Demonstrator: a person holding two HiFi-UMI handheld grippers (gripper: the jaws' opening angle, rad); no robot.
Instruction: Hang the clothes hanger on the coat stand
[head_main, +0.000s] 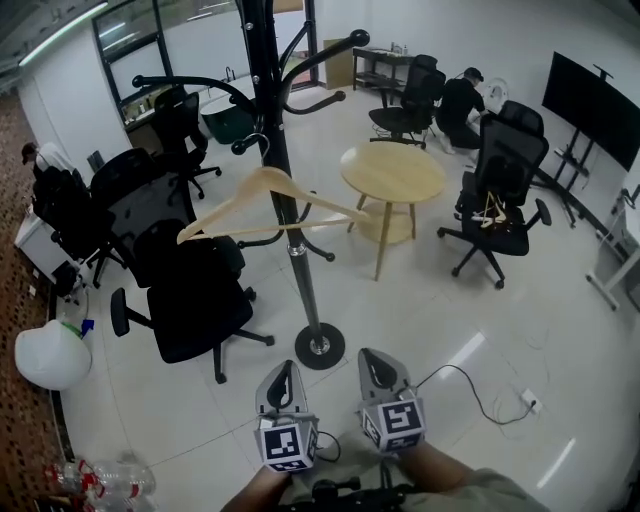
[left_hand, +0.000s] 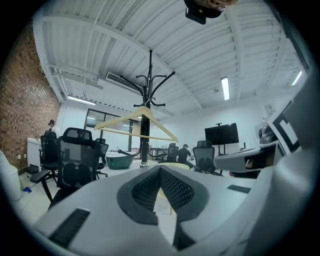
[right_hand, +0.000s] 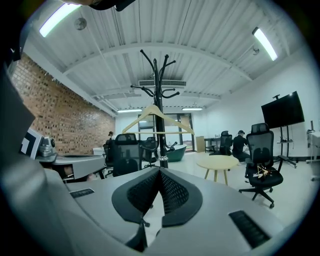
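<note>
A light wooden clothes hanger (head_main: 265, 205) hangs by its hook from a lower arm of the black coat stand (head_main: 290, 230), tilted down to the left. It also shows in the left gripper view as the hanger (left_hand: 136, 122) on the stand (left_hand: 145, 125), and in the right gripper view as the hanger (right_hand: 157, 116) on the stand (right_hand: 160, 100). My left gripper (head_main: 281, 372) and right gripper (head_main: 377, 362) are side by side low in the head view, short of the stand's round base (head_main: 320, 347). Both are shut and hold nothing (left_hand: 160, 170) (right_hand: 159, 172).
Black office chairs (head_main: 195, 300) crowd the stand's left. A round wooden table (head_main: 392, 172) stands to its right, with another chair (head_main: 497, 200) beyond. A cable and power strip (head_main: 528, 400) lie on the floor at the right. A person (head_main: 460, 100) crouches at the back.
</note>
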